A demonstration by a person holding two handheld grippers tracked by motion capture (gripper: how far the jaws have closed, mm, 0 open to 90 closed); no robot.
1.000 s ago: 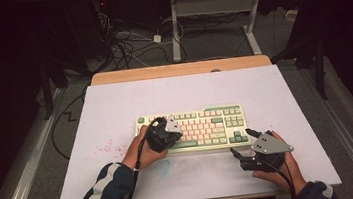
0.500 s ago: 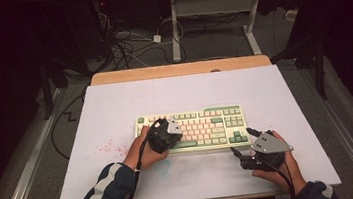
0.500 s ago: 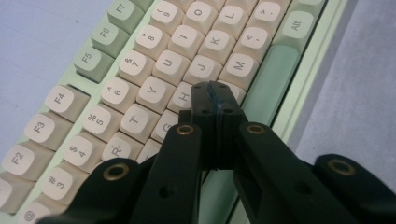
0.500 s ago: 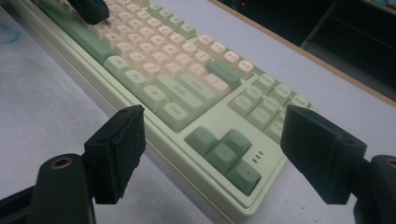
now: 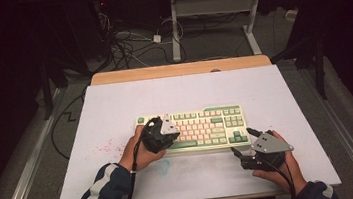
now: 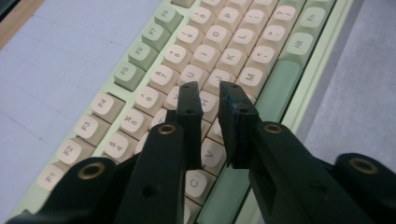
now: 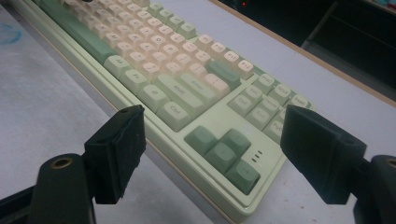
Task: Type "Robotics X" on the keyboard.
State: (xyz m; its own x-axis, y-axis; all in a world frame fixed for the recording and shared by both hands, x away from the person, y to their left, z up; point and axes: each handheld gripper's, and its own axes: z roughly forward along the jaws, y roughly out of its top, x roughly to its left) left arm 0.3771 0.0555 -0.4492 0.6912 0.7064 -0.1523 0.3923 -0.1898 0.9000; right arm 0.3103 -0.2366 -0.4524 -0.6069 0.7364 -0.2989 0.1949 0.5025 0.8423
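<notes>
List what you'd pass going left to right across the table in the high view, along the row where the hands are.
Red marks on the table cover → left hand → left gripper, over the keyboard's left part → keyboard's arrow keys → right gripper → right hand.

right tool (image 7: 210, 154) jaws wide apart, just before keyboard (image 7: 187, 98) arrow-key corner, on table (image 7: 42, 116).

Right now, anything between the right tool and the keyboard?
Nothing. In the high view only bare white table mat separates the right tool from the keyboard; the right gripper view shows the same bare strip before the keyboard's near edge.
</notes>
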